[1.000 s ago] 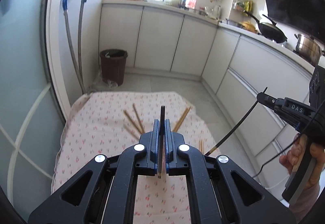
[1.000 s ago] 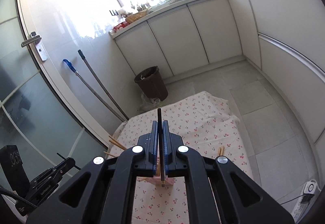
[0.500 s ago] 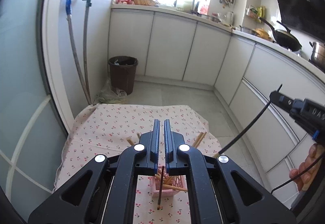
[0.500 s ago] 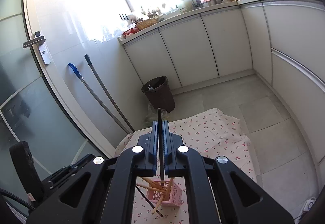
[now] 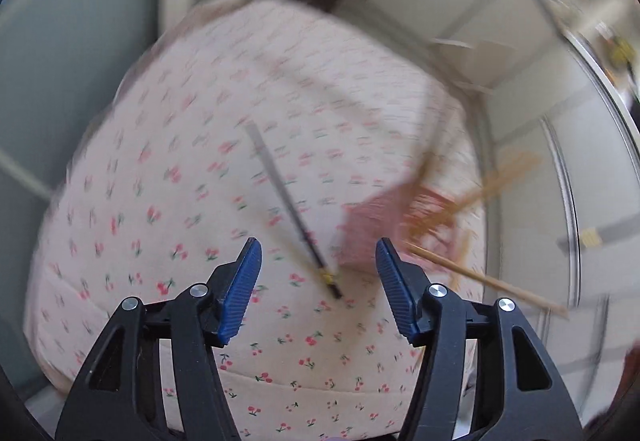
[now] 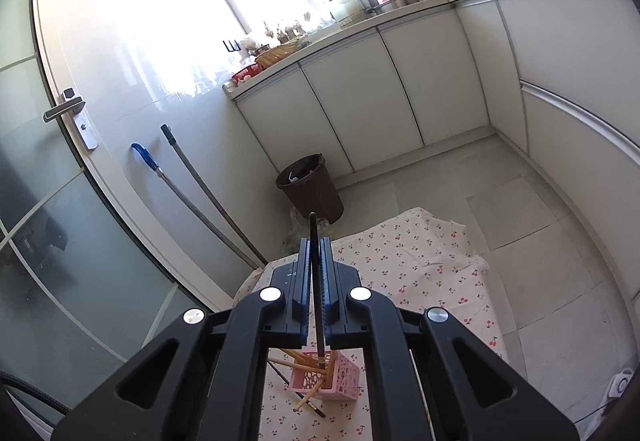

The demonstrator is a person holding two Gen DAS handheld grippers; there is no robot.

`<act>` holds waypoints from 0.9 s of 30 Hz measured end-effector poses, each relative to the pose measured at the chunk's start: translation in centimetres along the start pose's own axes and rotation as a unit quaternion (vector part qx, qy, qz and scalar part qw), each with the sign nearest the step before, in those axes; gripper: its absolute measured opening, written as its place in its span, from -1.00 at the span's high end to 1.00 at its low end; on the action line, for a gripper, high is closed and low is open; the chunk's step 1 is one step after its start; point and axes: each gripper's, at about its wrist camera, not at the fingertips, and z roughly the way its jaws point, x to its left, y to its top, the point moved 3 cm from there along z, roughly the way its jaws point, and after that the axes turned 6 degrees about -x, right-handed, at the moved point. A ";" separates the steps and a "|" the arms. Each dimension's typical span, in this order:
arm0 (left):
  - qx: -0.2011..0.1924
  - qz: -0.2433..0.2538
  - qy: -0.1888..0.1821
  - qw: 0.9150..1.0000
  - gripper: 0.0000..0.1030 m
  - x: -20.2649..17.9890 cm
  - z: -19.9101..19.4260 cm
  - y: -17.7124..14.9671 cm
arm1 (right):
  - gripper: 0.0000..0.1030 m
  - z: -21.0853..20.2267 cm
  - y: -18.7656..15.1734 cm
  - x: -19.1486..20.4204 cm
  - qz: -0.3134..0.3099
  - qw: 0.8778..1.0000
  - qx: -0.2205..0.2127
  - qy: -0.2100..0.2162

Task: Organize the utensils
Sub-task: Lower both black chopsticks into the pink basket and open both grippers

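A kitchen floor, spread with a cherry-print cloth [image 5: 168, 209], is serving as the work surface for sorting chopsticks. At the left, the left gripper [image 5: 318, 265] is pointing steeply down at the cloth, its blue-padded jaws opening and standing well apart with nothing pressed between them; a dark chopstick [image 5: 288, 209] is lying loose on the fabric, its near tip falling in the gap between the pads. Just right of that stick, the pink basket [image 5: 372, 225] is sitting on the cloth, badly blurred in this view, with several wooden chopsticks [image 5: 480, 283] poking out of it at slants. Further right, in the other view, the right gripper [image 6: 316, 261] is gripping a second dark chopstick [image 6: 314, 241] upright between fully closed jaws, its lower end hanging above the pink perforated basket [image 6: 340, 381], where tan sticks are leaning and another dark one is lying beside it on the cloth. Behind, a brown bin [image 6: 310, 187] is standing by the white cabinets [image 6: 400, 97], and two mop handles [image 6: 192, 193] are leaning on the wall
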 end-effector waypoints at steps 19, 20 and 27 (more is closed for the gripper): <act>-0.010 0.061 0.179 0.982 0.89 0.2 12.2 4.0 | 0.91 1.9 -0.3 -3.4 0.022 0.999 0.025 -0.021; -0.009 0.055 0.161 0.985 0.91 0.5 11.8 3.5 | 0.91 1.9 -0.4 -3.3 0.022 0.999 0.028 -0.019; -0.059 0.049 0.017 0.997 0.95 0.7 2.5 0.4 | 0.91 0.8 -1.1 -2.0 0.010 0.999 0.034 0.004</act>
